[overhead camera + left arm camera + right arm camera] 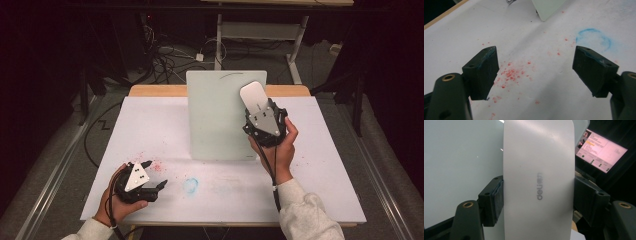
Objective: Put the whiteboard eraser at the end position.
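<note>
The right gripper [259, 107] is clamping an eraser [254, 96] over the board [215, 120]; pressing it flat should help; left gripper [152, 175] is resting released near the tabletop's front-left corner

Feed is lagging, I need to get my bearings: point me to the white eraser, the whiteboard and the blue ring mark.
white eraser [539, 177]: right gripper view, its flat printed face, between the jaws.
whiteboard [215, 120]: high view, bare middle of its pale surface.
blue ring mark [594, 38]: left gripper view, inside the chalky circle on the table cover.
</note>
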The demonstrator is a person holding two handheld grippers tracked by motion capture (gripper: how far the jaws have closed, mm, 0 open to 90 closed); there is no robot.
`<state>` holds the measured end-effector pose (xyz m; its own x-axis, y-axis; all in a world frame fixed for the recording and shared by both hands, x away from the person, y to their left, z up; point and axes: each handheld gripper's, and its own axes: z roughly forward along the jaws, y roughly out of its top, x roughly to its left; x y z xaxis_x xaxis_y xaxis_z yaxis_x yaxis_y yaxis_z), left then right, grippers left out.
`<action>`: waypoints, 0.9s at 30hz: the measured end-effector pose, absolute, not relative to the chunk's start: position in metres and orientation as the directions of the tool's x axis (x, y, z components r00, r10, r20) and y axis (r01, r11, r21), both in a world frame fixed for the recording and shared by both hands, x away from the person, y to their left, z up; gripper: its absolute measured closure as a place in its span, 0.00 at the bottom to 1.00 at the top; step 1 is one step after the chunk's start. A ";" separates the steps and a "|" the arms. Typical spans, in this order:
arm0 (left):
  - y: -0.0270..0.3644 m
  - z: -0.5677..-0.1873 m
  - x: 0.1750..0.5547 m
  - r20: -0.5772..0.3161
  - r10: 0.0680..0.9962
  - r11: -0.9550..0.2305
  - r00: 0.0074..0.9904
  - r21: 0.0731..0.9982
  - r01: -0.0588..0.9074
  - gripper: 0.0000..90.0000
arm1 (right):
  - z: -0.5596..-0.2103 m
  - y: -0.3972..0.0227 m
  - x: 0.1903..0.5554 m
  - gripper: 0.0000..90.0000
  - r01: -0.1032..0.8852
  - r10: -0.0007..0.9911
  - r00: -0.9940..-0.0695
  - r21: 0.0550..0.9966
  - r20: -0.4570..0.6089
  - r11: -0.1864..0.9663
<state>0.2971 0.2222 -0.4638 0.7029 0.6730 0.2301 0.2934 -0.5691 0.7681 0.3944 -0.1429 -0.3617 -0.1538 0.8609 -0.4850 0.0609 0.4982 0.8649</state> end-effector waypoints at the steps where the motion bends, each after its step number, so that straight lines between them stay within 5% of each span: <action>1: 0.222 -0.464 0.297 0.230 0.673 -0.569 0.703 0.768 0.293 0.22 | -0.359 -0.144 0.395 0.35 0.061 0.867 -0.150 0.871 -0.475 0.488; 16: 0.223 -0.462 0.296 0.233 0.667 -0.573 0.708 0.768 0.288 0.22 | -0.331 -0.113 0.407 0.35 0.023 0.867 -0.142 0.874 -0.477 0.485; 27: 0.220 -0.463 0.295 0.231 0.658 -0.576 0.717 0.767 0.282 0.22 | -0.340 -0.058 0.402 0.35 -0.008 0.796 -0.252 0.824 -0.550 0.567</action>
